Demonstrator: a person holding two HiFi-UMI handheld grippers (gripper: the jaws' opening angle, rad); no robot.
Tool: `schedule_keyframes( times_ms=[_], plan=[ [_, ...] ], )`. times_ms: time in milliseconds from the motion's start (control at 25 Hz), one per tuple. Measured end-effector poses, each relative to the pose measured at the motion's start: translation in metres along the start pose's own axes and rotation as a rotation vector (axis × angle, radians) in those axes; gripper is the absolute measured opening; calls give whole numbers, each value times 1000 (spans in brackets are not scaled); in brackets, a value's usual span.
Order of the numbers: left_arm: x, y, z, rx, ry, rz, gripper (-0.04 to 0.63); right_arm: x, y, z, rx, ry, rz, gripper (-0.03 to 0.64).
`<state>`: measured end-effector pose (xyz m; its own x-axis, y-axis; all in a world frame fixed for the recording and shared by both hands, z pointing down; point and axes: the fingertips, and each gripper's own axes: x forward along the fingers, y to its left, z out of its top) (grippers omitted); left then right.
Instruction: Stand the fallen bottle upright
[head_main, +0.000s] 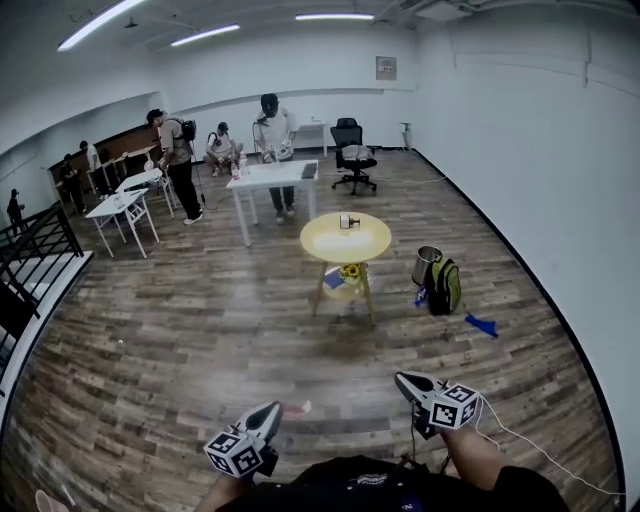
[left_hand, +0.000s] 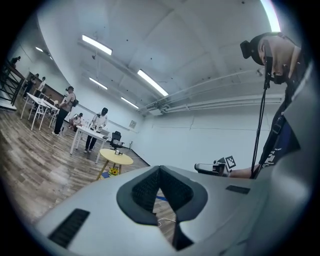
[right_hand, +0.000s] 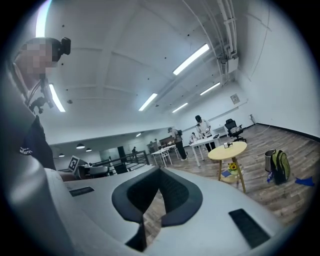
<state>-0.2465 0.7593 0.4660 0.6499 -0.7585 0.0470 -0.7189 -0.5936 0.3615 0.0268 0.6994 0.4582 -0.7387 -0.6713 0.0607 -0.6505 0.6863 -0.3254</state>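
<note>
Both the left gripper (head_main: 268, 412) and the right gripper (head_main: 406, 383) have jaws pressed together on nothing, well apart from the far round yellow bench (head_main: 376, 246), whose small object (head_main: 347, 221), seemingly the bottle, needs a closer look before the jaws spread.

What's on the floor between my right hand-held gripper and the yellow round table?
Nothing: bare wood floor runs from the right hand-held gripper to the table, as the head view shows. The backpack stands off to the side.
</note>
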Motion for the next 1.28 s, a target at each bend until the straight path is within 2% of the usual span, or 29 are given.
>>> schedule_keyframes(
  times_ms=[120,280,600,880,1080,1280],
  plan=[
    [-1,35,9,-4,3,3,17,34,4,-7,6,10,-2,-8],
    [14,60,15,-19,2,-5,17,62,-5,-6,9,22,-2,-8],
    [58,89,18,-21,15,28,17,105,-57,2,30,41,30,-8],
    [149,95,26,-17,-16,92,17,132,-150,39,15,51,104,-8],
    [248,82,42,-8,-53,101,17,131,-235,81,-10,59,138,-8],
    [335,63,48,1,-57,86,17,117,-318,111,-9,56,127,-8]
  ],
)
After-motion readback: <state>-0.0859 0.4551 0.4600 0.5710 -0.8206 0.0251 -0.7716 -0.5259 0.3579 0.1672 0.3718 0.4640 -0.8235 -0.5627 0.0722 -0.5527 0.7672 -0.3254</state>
